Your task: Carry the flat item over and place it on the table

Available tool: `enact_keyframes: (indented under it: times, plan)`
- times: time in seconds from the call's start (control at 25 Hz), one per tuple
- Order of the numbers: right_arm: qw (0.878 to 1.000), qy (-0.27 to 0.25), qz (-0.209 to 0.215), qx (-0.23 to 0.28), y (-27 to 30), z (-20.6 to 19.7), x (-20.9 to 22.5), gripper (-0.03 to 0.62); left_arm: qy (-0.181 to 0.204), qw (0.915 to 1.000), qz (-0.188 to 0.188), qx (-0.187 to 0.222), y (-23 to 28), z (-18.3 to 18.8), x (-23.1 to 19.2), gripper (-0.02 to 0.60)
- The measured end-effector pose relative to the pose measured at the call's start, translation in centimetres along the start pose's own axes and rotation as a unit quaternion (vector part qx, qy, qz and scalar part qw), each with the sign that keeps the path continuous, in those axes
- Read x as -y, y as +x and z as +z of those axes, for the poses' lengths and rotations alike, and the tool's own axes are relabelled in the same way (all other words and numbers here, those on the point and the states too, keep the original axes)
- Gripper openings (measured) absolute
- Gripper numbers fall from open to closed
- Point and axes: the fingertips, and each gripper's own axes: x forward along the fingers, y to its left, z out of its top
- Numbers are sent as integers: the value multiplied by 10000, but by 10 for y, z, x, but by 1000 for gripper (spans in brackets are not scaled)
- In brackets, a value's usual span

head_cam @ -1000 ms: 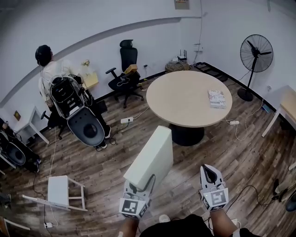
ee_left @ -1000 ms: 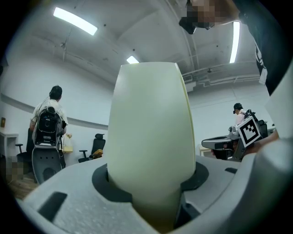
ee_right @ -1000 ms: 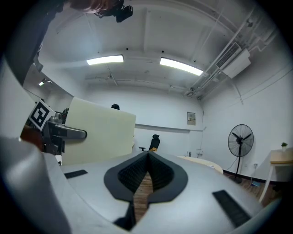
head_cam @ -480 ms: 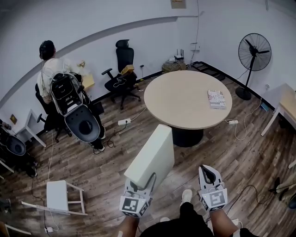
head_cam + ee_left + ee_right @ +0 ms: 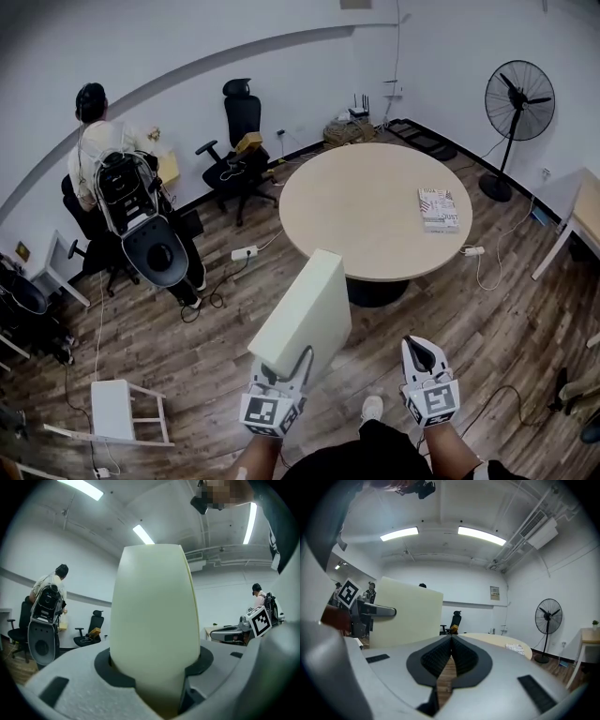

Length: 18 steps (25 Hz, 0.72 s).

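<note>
Bright, even light falls from ceiling strip lights (image 5: 480,535), leaving only soft shadows on the floor (image 5: 187,347). All 3 views bow strongly at dark, vignetted edges.

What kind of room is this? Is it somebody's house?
Probably not a house. It looks like an office or workroom: there's a round table, a black office chair by the wall and a standing fan.

Centre right of frame: round counter (image 5: 366,206), booklet (image 5: 439,208) on right part. Upper right, behind counter: fan (image 5: 518,94). Upper left: office chair (image 5: 239,141), person (image 5: 103,150) left of it. Bottom centre: flat panel (image 5: 305,314) between fingers (image 5: 65,677) of left gripper (image 5: 281,370); right gripper (image 5: 419,349) to right, apart.
</note>
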Motion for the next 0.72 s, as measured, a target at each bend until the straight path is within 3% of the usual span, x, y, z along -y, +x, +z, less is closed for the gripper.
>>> enact_keyframes:
  times: [0.4, 0.72]
  plan:
    - [10000, -75, 45, 28, 61, 11, 100, -3, 0, 10000, 4, -27, 113, 6, 11, 241]
    - [9998, -82, 188, 22, 97, 11, 156, -3, -83, 9998, 164, -34, 167, 9, 19, 241]
